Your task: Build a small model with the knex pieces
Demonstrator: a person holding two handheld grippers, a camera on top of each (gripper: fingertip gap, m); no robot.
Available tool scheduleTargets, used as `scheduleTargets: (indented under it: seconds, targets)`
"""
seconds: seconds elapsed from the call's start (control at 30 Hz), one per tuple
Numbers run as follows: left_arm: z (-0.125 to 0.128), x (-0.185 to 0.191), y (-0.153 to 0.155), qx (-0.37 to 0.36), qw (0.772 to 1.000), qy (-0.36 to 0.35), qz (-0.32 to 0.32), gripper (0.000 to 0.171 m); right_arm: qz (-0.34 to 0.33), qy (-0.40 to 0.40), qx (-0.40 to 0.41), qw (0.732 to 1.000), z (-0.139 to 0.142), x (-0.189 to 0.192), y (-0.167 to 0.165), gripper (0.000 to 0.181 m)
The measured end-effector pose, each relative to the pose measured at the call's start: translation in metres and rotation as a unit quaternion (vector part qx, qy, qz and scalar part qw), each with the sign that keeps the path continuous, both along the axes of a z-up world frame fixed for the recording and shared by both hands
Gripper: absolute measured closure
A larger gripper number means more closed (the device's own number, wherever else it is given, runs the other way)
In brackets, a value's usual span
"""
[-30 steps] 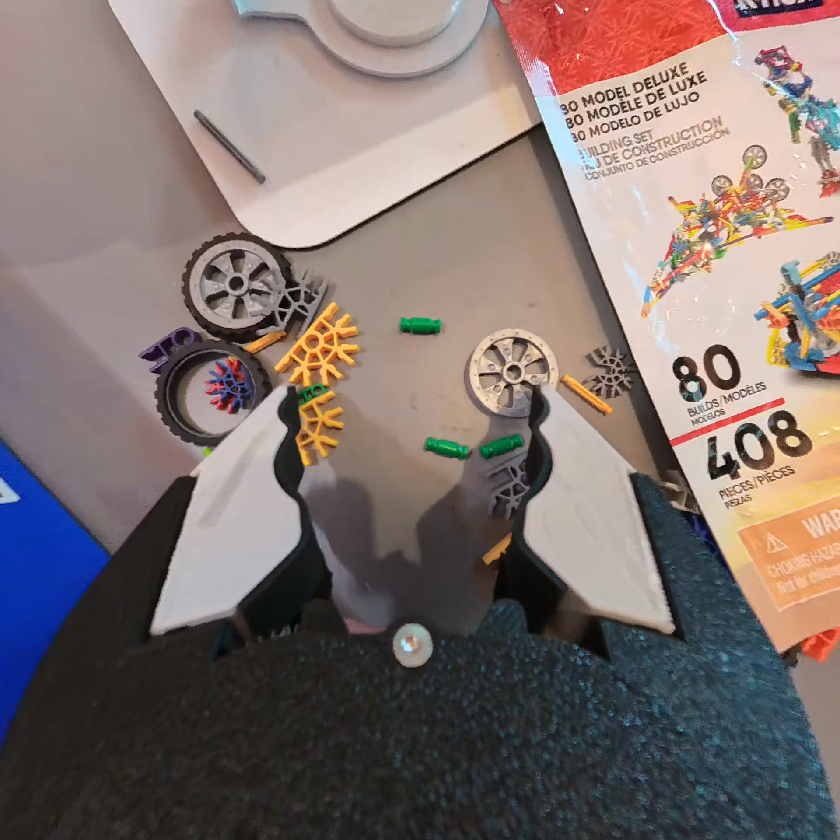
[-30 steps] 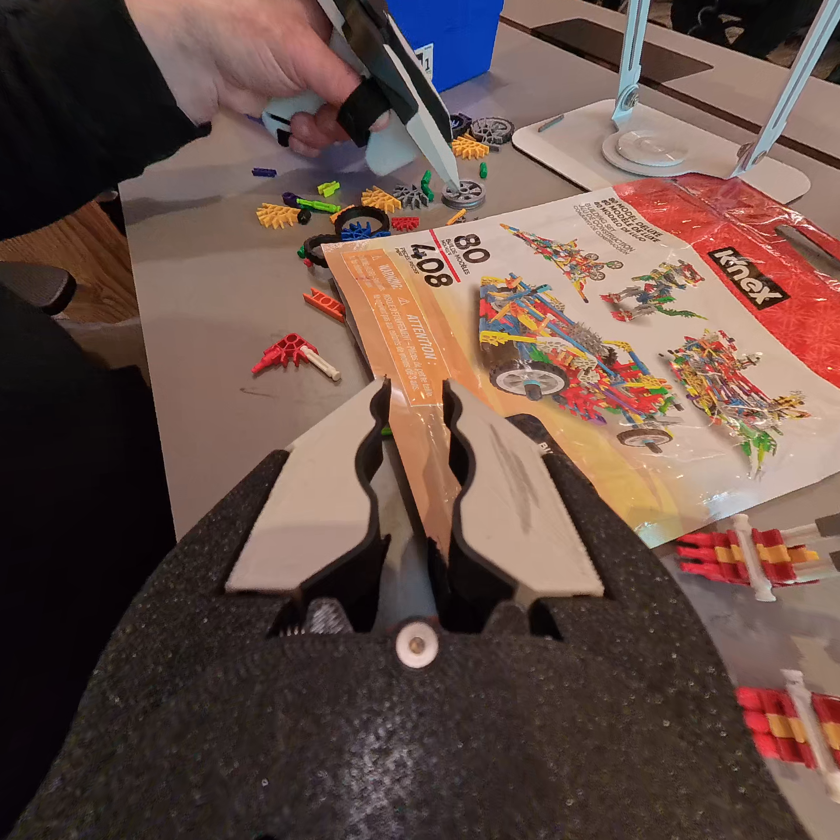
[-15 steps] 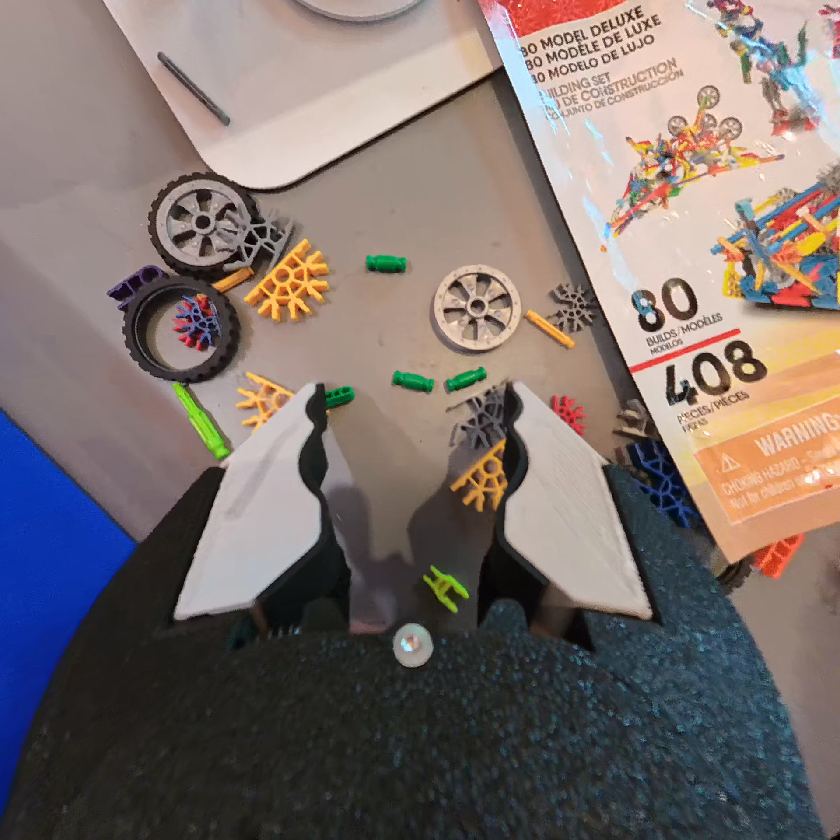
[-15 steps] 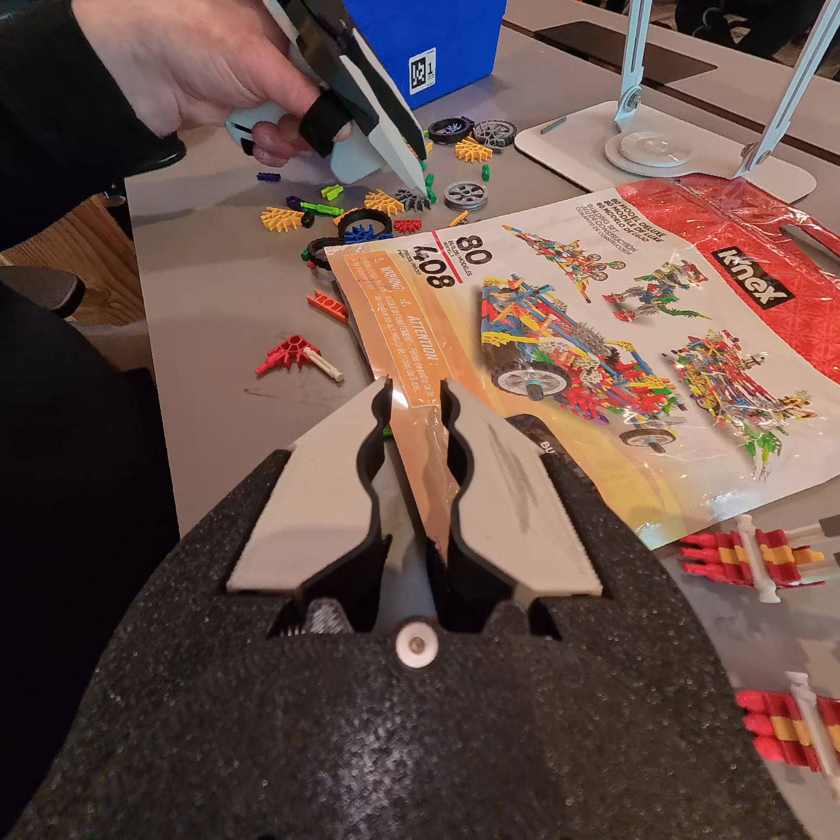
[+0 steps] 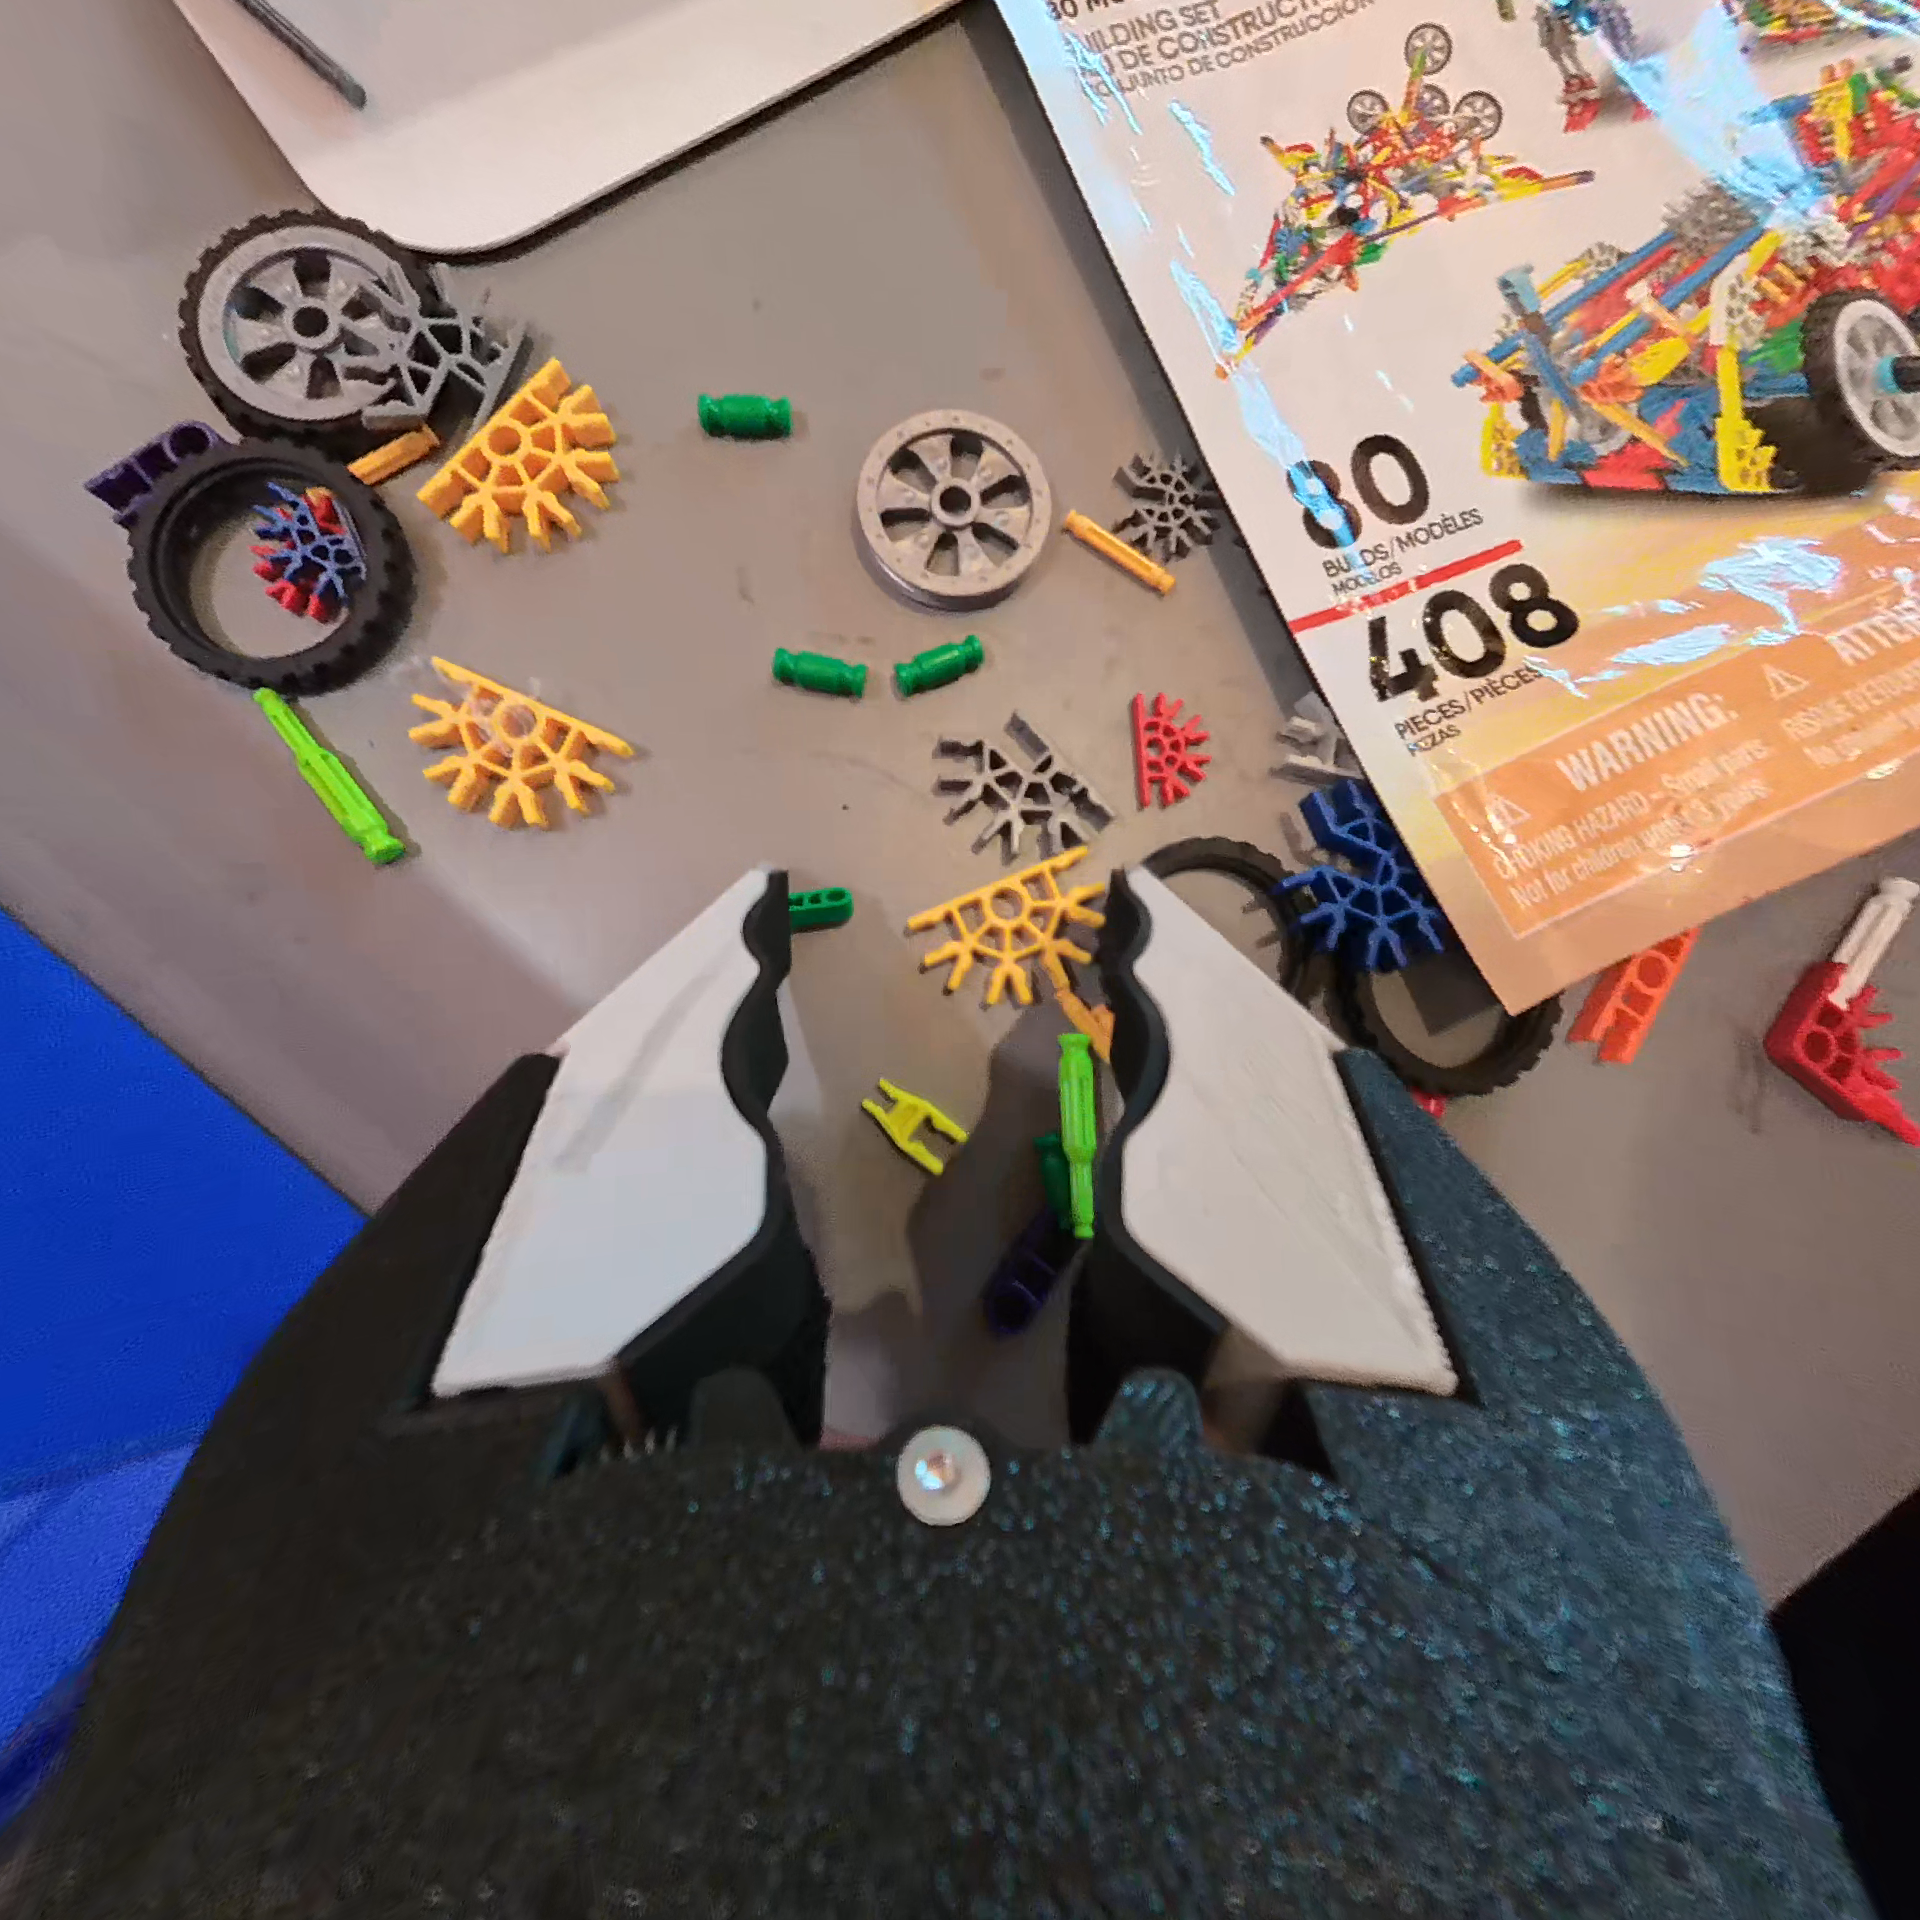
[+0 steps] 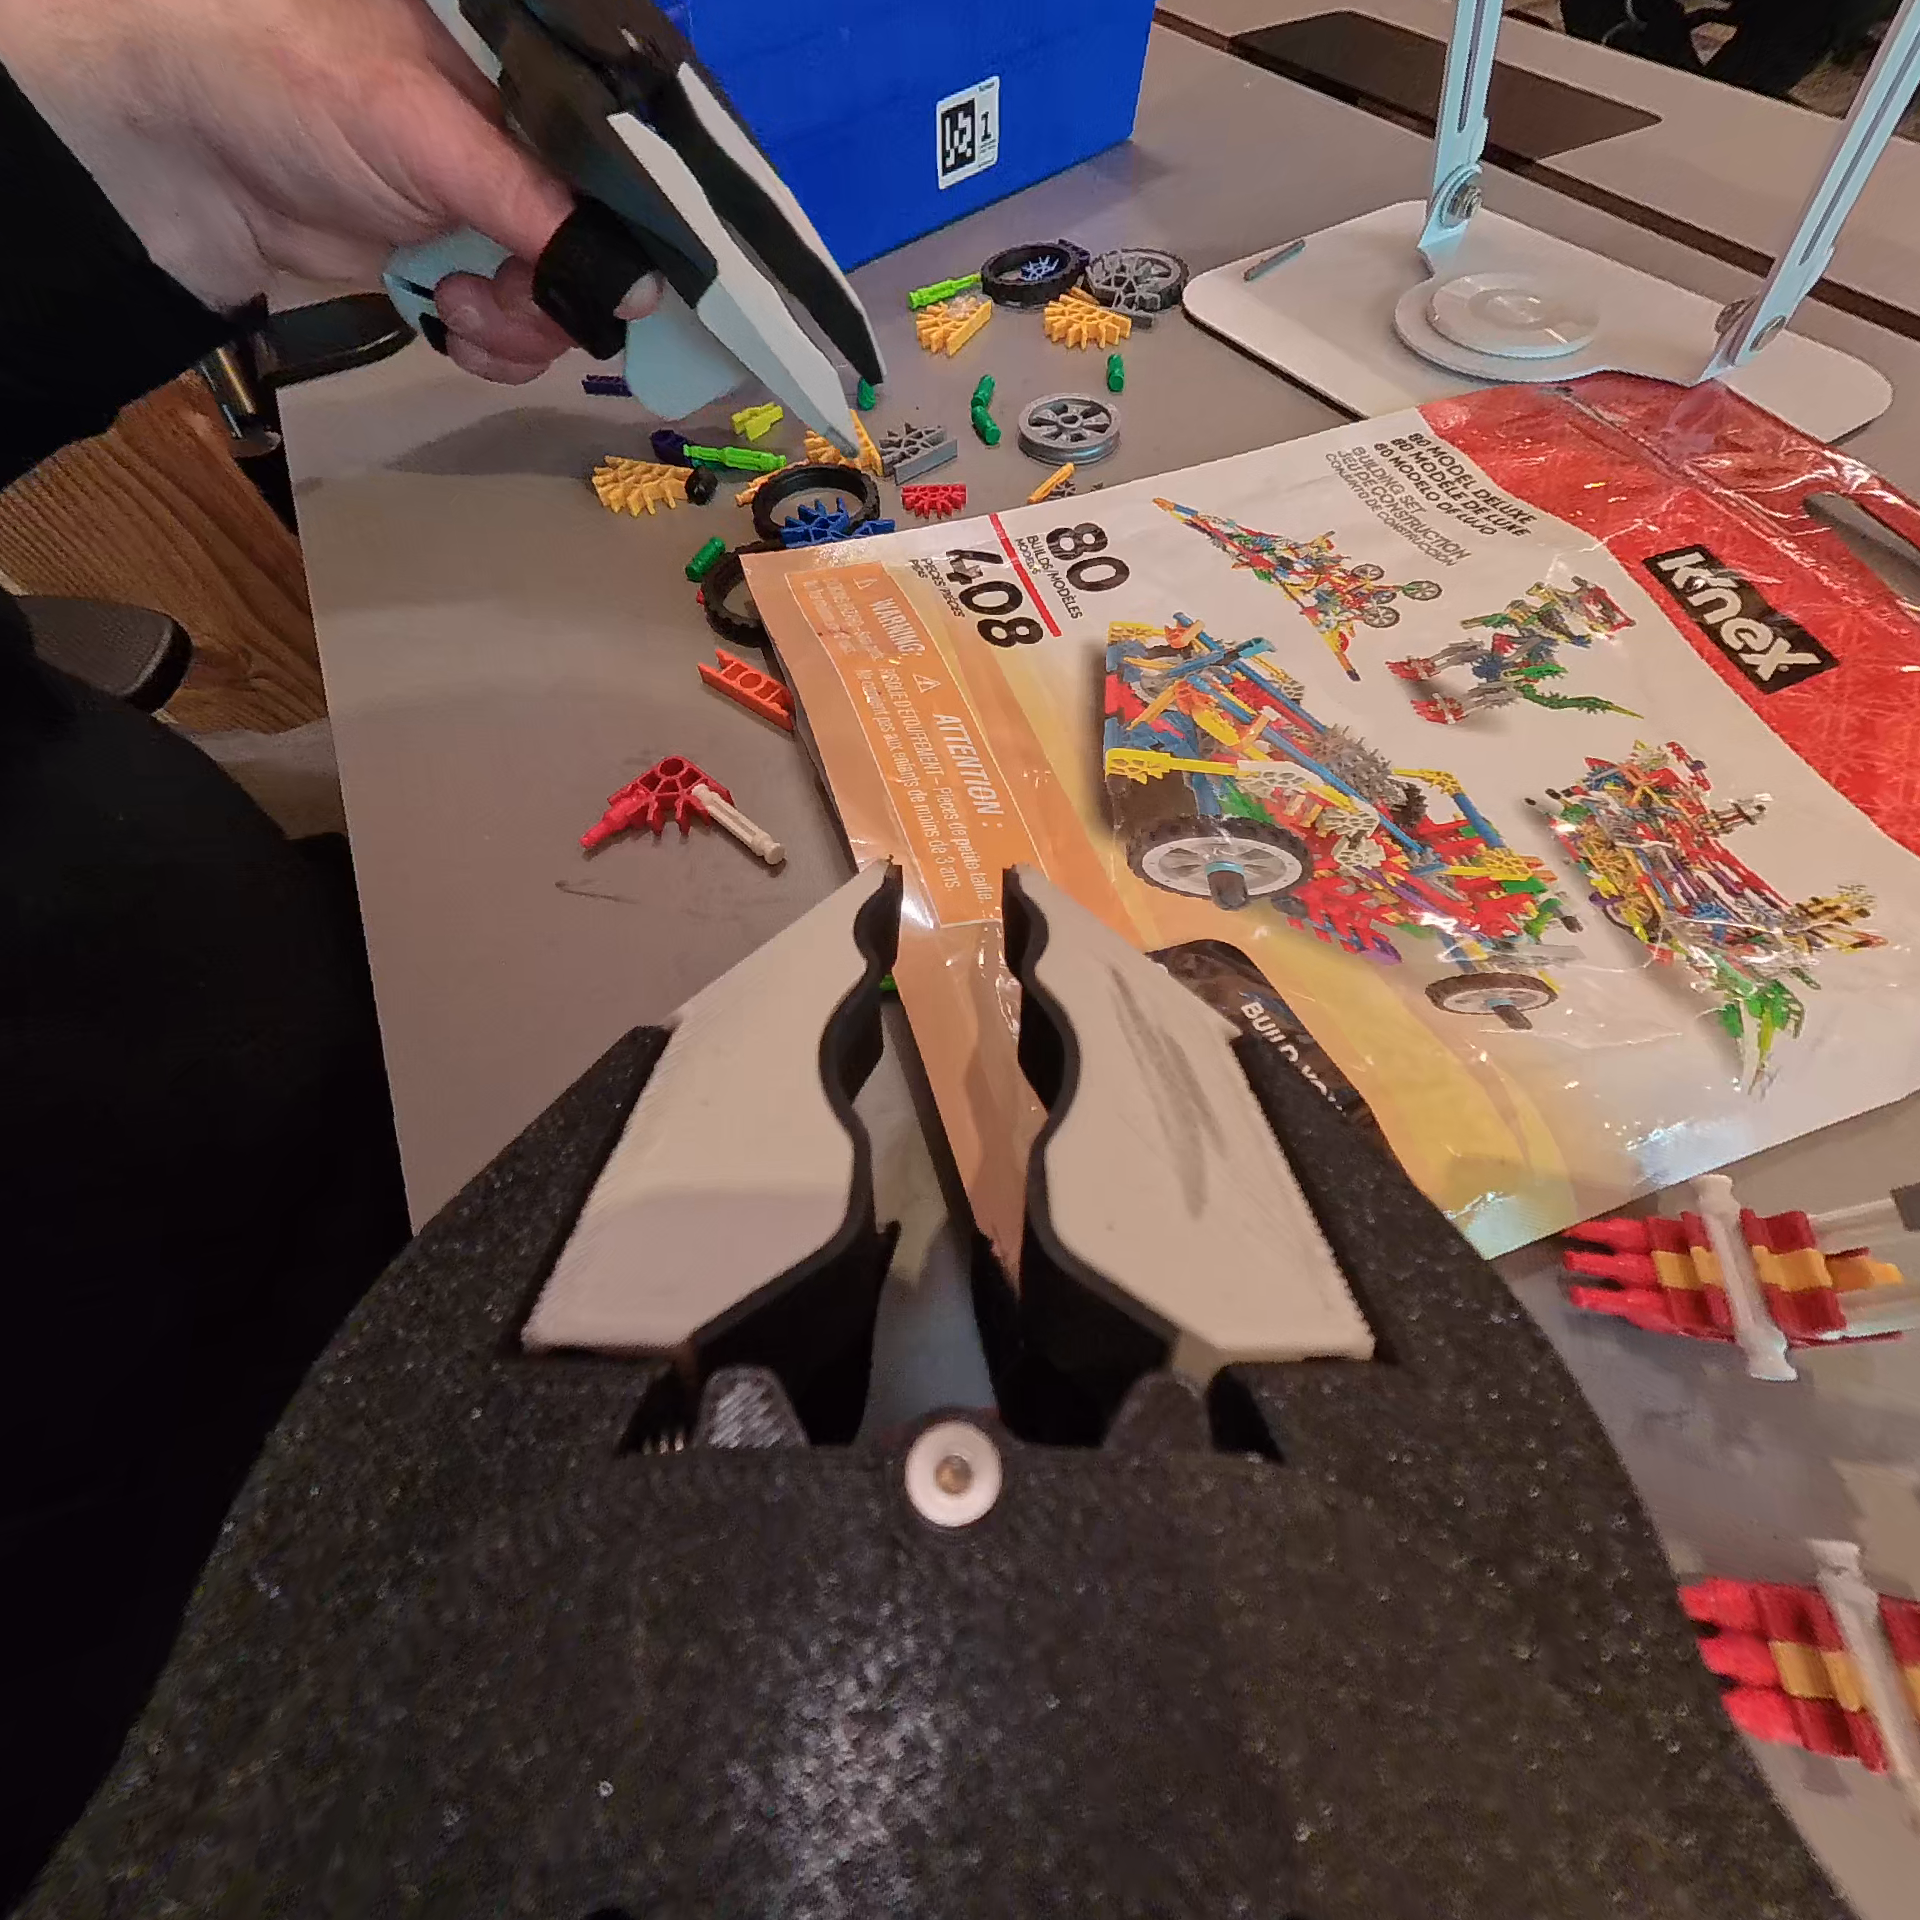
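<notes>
The left claw (image 5: 940,894) tilts down over the grey counter (image 5: 675,260), open wide and empty, a yellow fan-shaped plastic connector (image 5: 1003,920) between its tips. The right claw (image 6: 948,871), narrowly open, touches the glossy printed plastic bag (image 6: 1351,727).

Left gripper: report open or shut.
Open. The left gripper has its jaws wide apart over loose pieces, gripping nothing.

grey table (image 5: 644,582), yellow fan connector (image 5: 1003,920), green rods (image 5: 819,670), blue box (image 6: 914,94), red-topped printed bag (image 6: 1714,520)
</notes>
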State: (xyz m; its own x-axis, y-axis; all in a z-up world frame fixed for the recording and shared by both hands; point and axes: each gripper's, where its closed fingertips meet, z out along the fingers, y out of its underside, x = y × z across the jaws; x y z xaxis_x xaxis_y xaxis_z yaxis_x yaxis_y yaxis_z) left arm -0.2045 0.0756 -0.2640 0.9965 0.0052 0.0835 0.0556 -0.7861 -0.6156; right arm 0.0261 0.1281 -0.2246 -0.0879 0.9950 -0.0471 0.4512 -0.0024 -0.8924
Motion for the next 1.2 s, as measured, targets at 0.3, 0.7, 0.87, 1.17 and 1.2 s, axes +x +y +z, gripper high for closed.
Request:
scheduleTargets:
  seconds: [0.3,0.7,0.87,1.17,1.2]
  targets:
    - [0.002,0.016,-0.016,0.012,0.999,-0.027,-0.027,0.117,0.002,-0.005,-0.002,1.000,-0.001,0.000,0.000,0.164]
    - [-0.001,0.030,-0.031,0.001,0.998,-0.026,-0.061,0.120,0.006,-0.004,-0.005,1.000,-0.001,0.000,-0.001,0.165]
    - [-0.001,0.033,-0.034,0.001,0.998,-0.026,-0.063,0.118,0.006,-0.003,-0.003,1.000,-0.001,0.000,-0.002,0.165]
    - [0.015,0.011,-0.049,0.027,0.998,0.035,-0.035,0.126,0.009,-0.002,-0.002,1.000,-0.001,0.000,-0.003,0.165]
    - [0.015,0.006,-0.053,0.025,0.998,0.045,-0.028,0.127,0.009,-0.003,-0.001,1.000,-0.001,0.000,-0.003,0.165]
